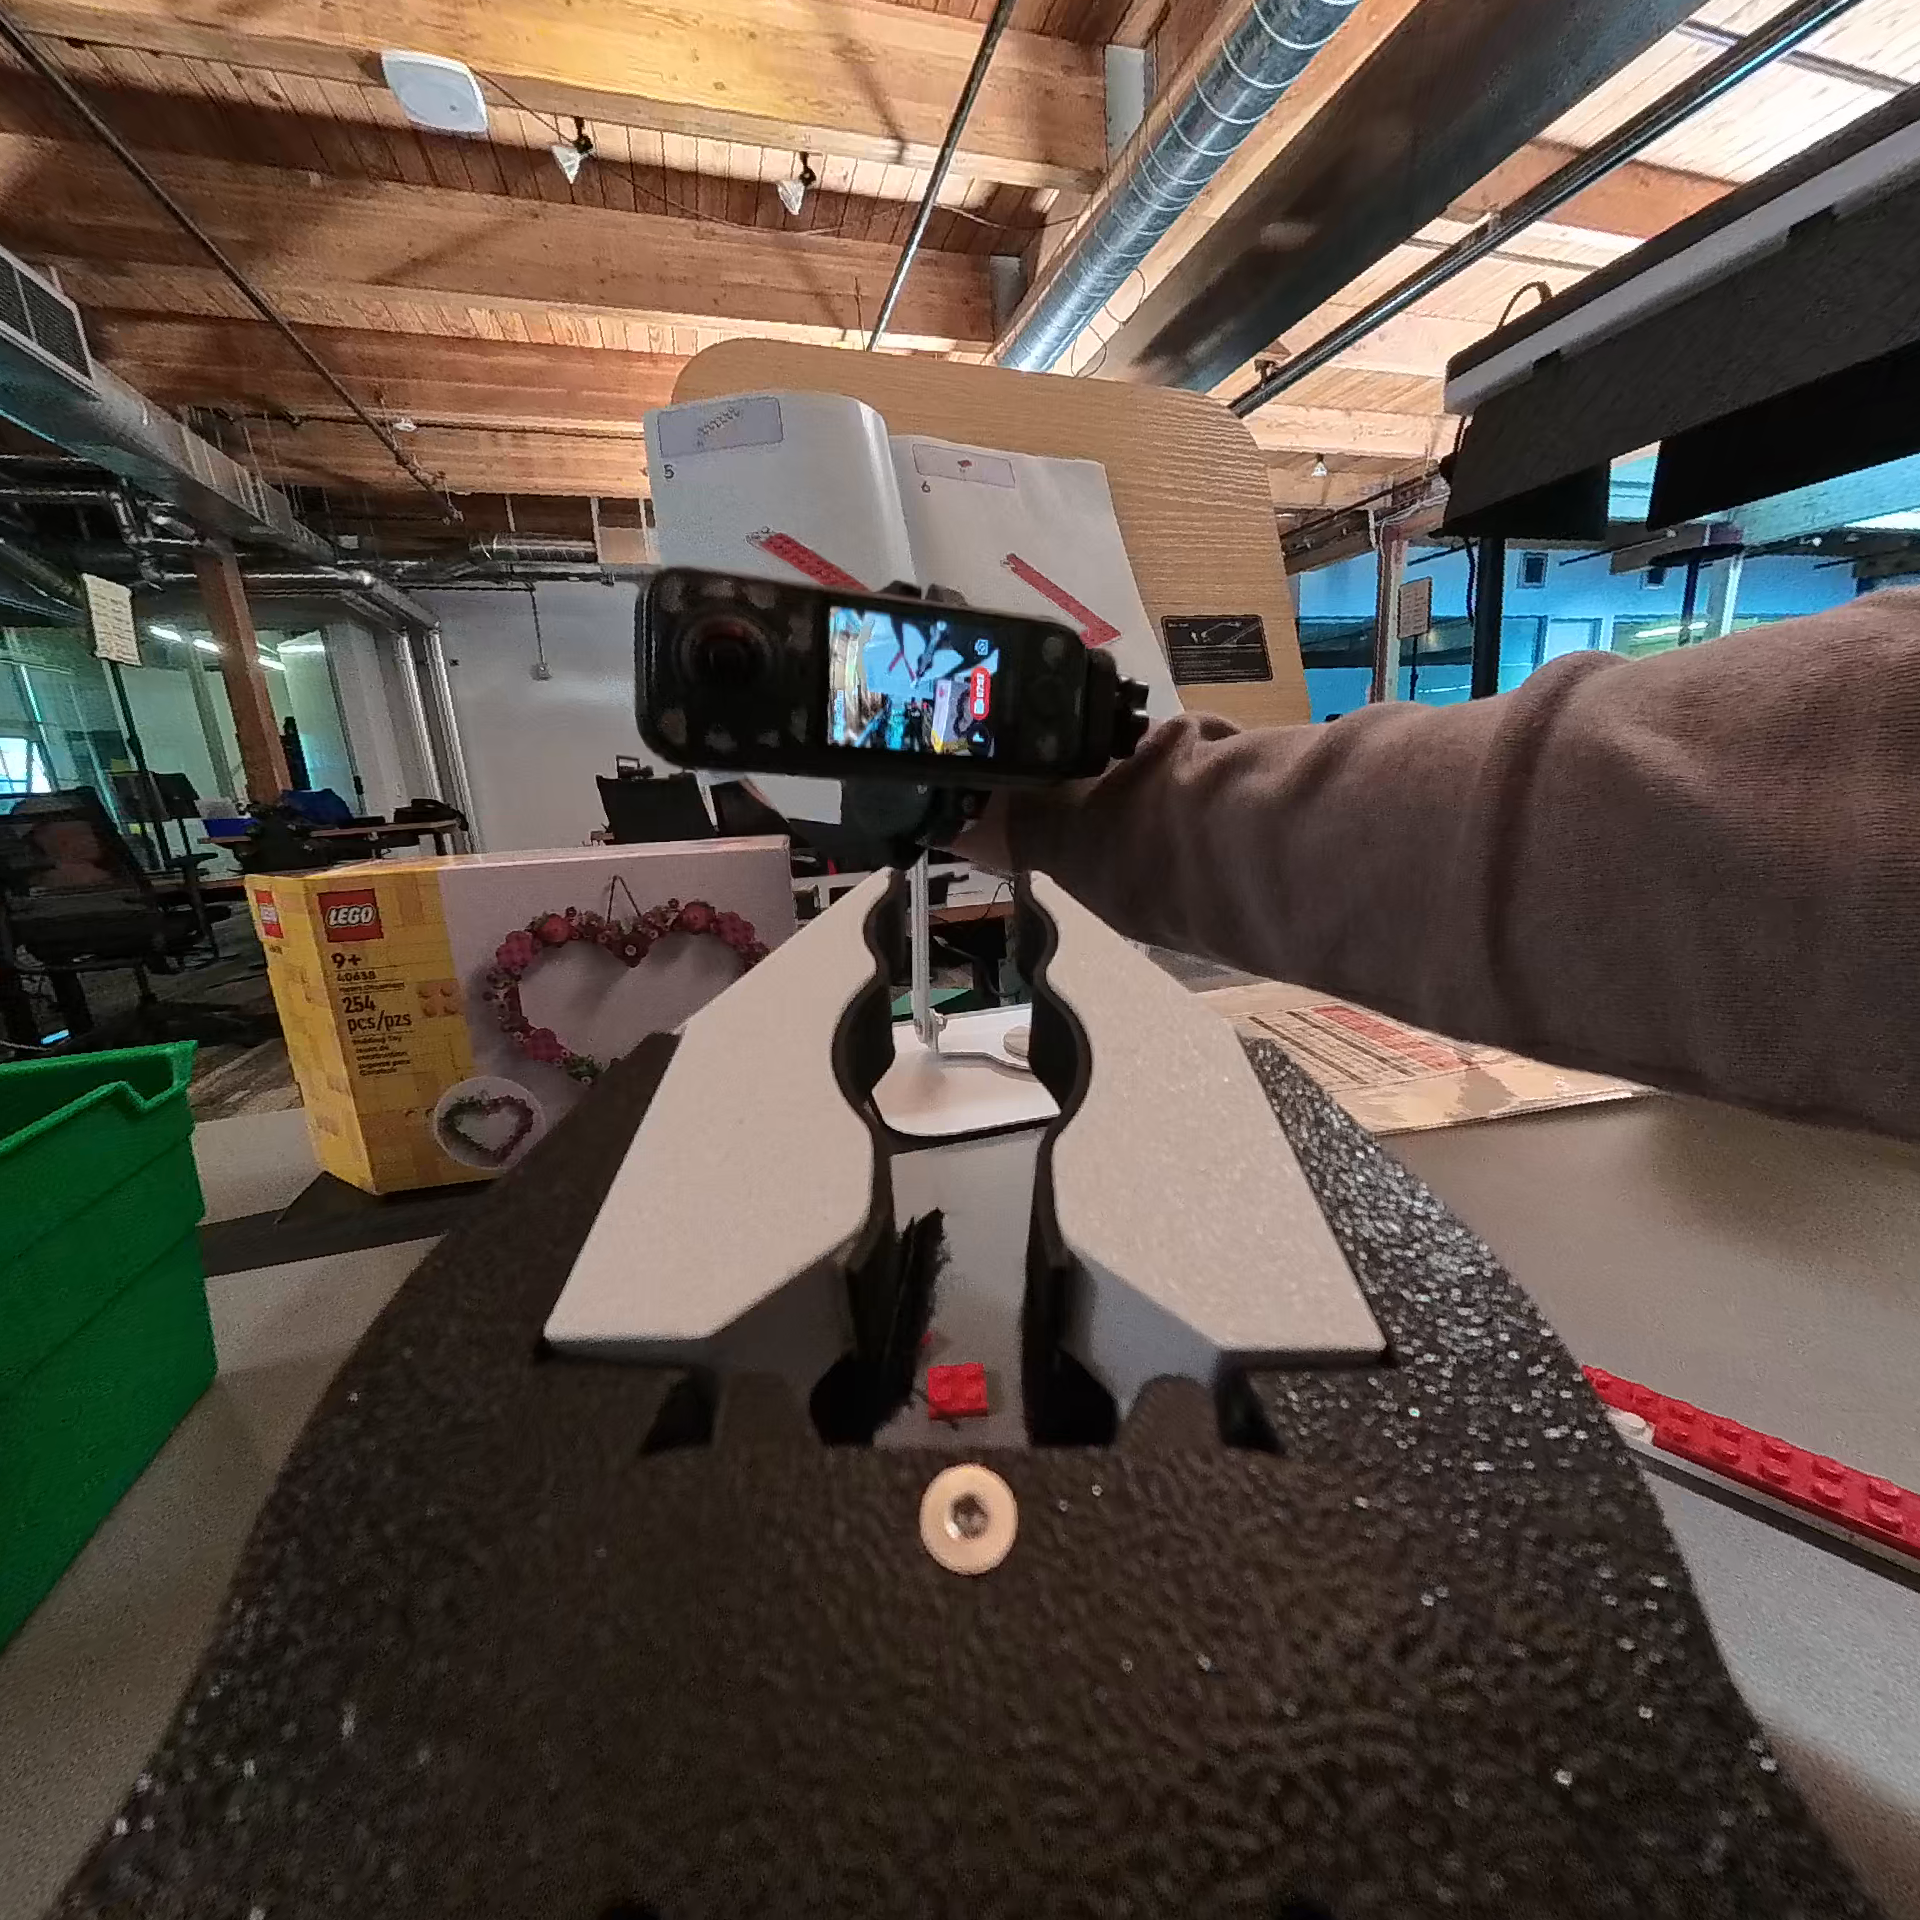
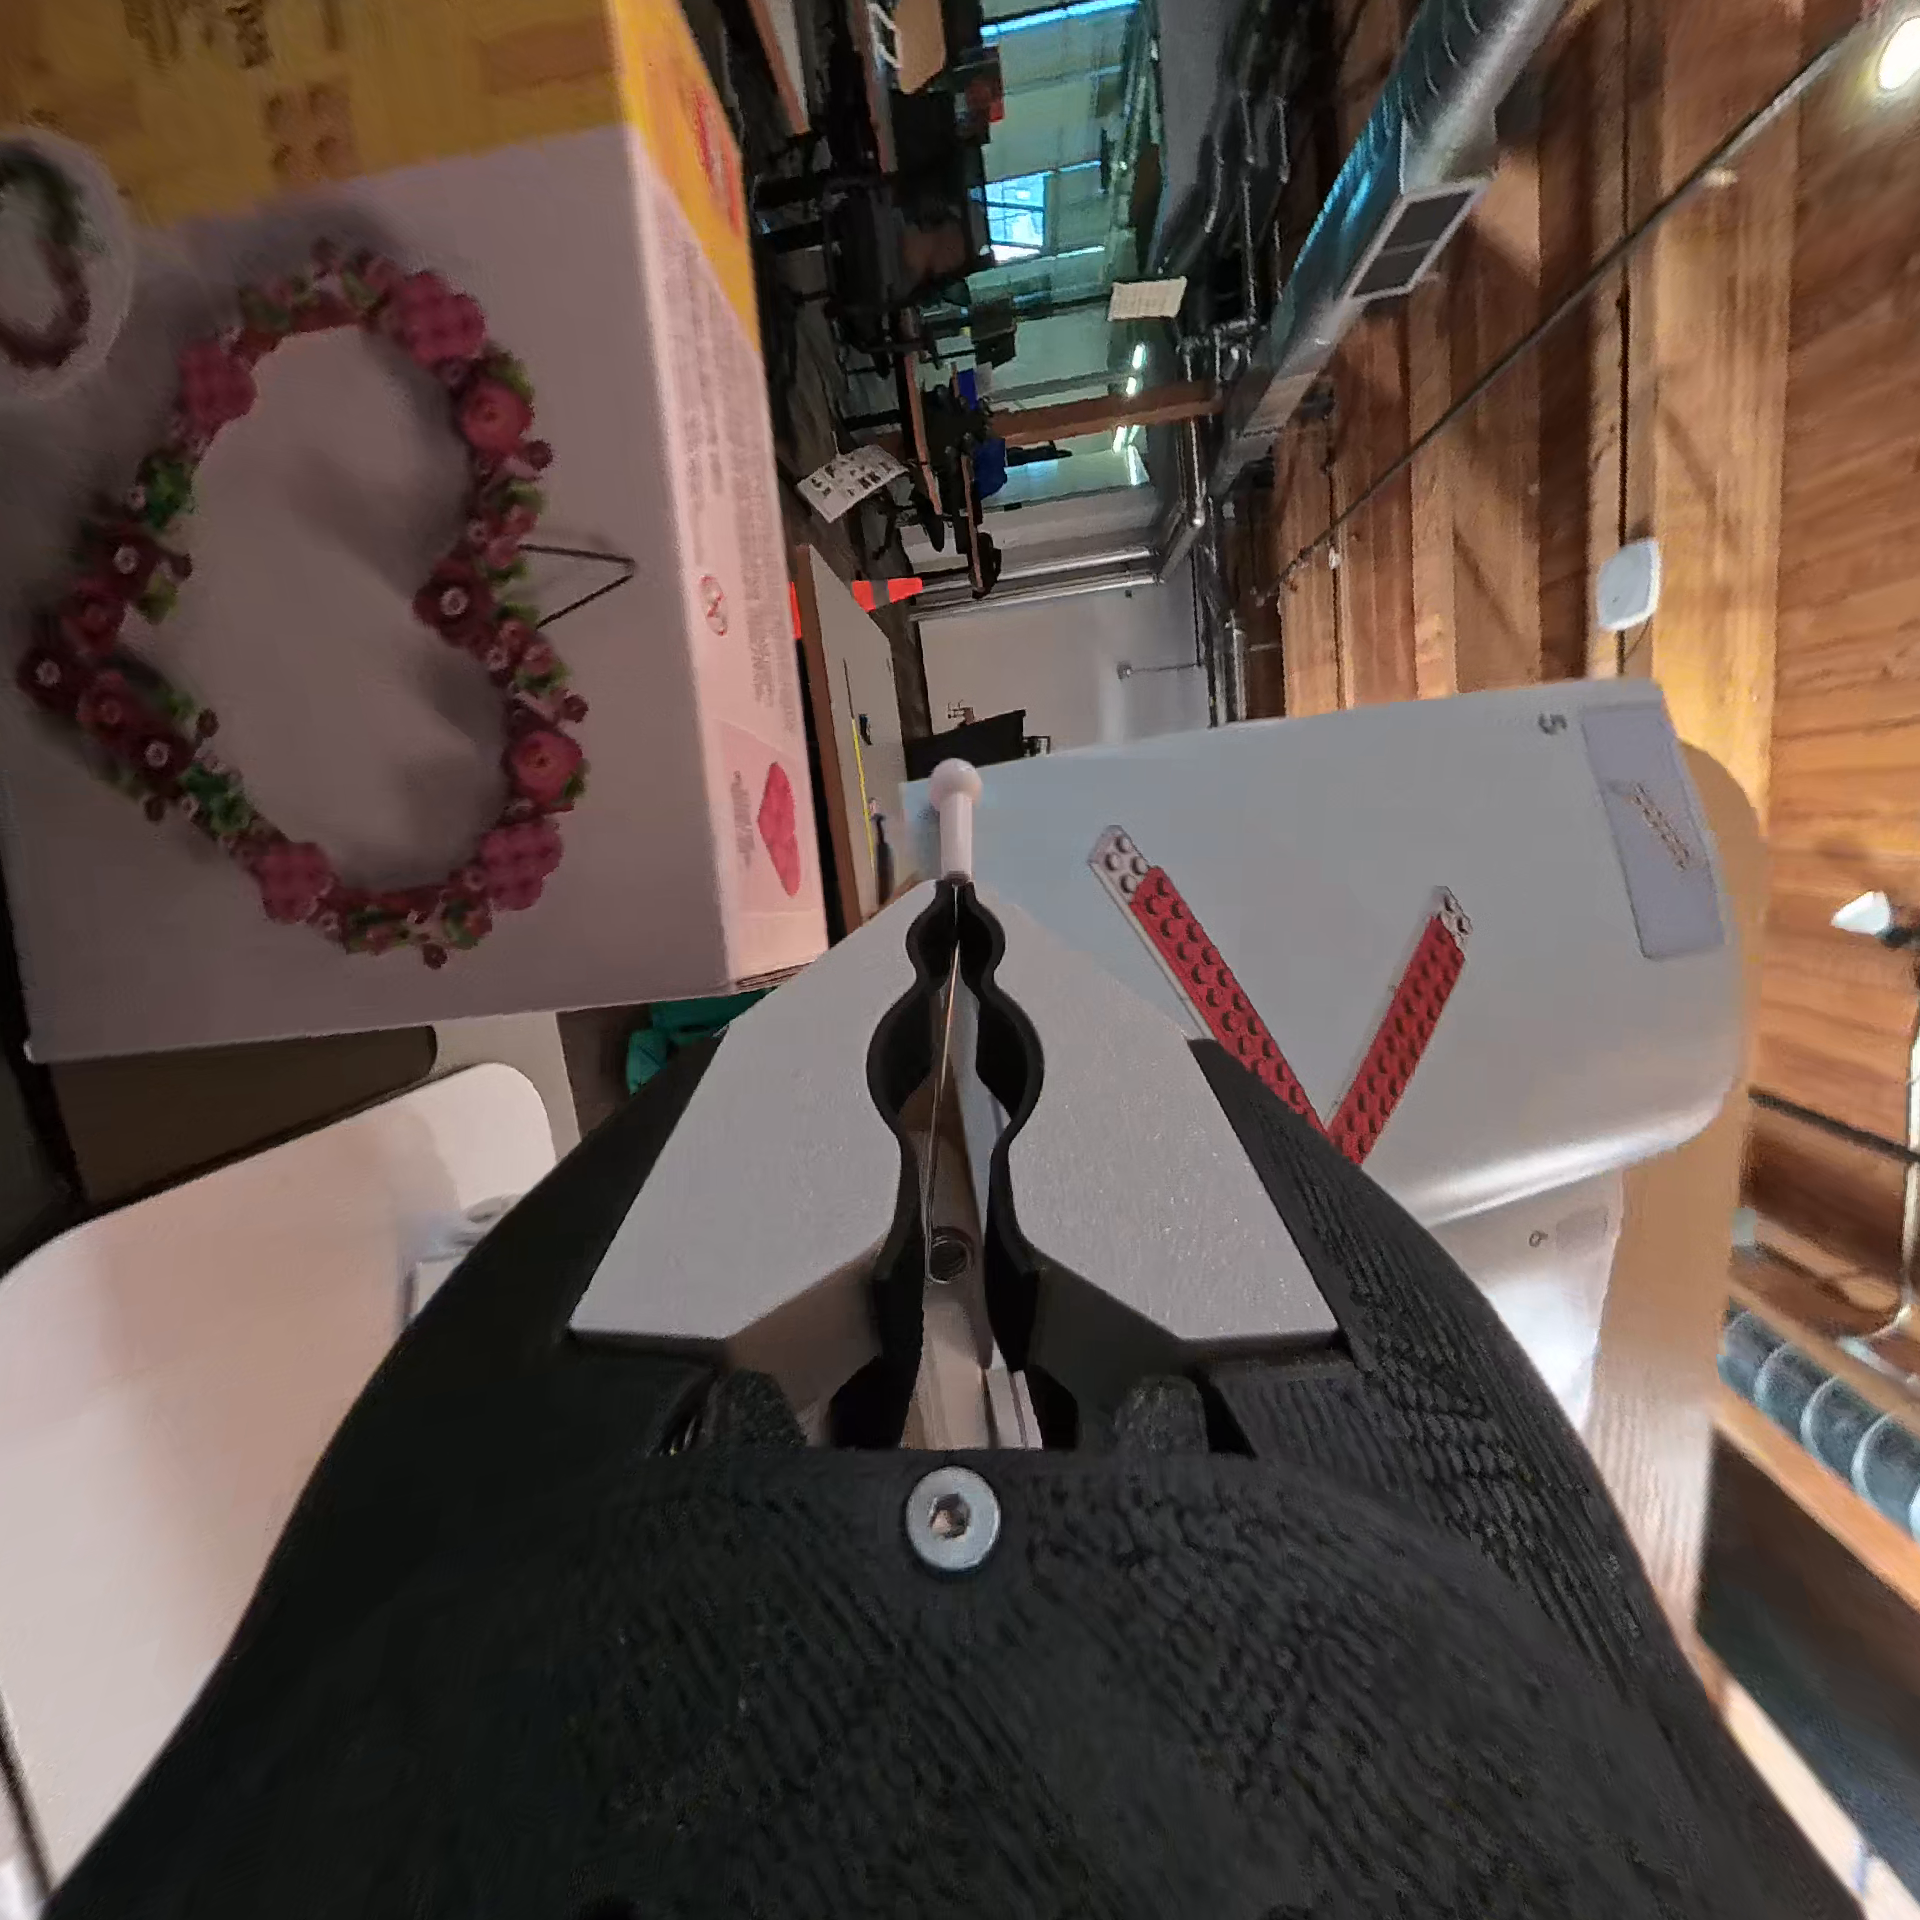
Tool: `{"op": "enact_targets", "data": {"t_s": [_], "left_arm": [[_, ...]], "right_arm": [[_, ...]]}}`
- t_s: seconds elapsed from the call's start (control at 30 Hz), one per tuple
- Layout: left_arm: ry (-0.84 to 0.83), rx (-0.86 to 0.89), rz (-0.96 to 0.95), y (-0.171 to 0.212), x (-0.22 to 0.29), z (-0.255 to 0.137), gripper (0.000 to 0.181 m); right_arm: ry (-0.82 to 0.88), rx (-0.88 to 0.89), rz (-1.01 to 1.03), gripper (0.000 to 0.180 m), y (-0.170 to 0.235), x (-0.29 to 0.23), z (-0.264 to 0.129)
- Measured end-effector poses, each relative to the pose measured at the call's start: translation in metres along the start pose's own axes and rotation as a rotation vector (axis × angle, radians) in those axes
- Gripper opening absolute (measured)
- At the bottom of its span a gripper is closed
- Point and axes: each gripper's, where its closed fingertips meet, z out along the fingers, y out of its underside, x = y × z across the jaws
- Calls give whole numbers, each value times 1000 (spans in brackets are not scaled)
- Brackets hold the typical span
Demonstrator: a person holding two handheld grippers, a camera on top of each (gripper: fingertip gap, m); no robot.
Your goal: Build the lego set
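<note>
The build is looking barely begun. A long red studded plate [image 1: 1766, 1455] is lying flat on the grey desk [image 1: 1662, 1247] at the right, and a small red square brick [image 1: 957, 1389] is sitting between the bases of the left claw [image 1: 956, 894], whose jaws are standing slightly spread and empty. The right claw [image 2: 956, 894] is pinching the thin white arm of the booklet stand [image 2: 954, 810], turned sideways before the open white instruction booklet [image 2: 1351, 831]. The yellow-and-white set box [image 1: 499, 997] is standing beside a green plastic bin [image 1: 94, 1247]; most assembly appears to remain.
</note>
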Motion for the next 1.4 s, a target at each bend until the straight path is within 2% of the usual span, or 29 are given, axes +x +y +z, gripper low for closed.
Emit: {"op": "enact_targets", "data": {"t_s": [0.43, 0.6, 0.8, 0.9, 1.03, 1.23, 1.4], "left_arm": [[10, -14, -1, 3, 2, 2, 16], [11, -19, -9, 4, 3, 2, 16], [-20, 6, -25, -1, -4, 1, 24], [53, 99, -24, -18, 6, -5, 7], [104, 144, 16, -28, 22, -8, 28], [64, 147, 19, -29, 10, -8, 27], [64, 115, 35, -20, 11, -6, 29]], "right_arm": [[-56, 23, -390, 0, 2, -21, -2], [-61, 45, -424, 0, 1, -22, -4], [-44, 195, -416, 18, -24, -25, -33], [-25, 234, -332, 21, -24, -19, -55], [12, 307, -161, 17, -12, -6, -87], [204, 406, 110, 9, 18, 40, -133], [345, 334, 399, 6, 71, 79, -130]]}}
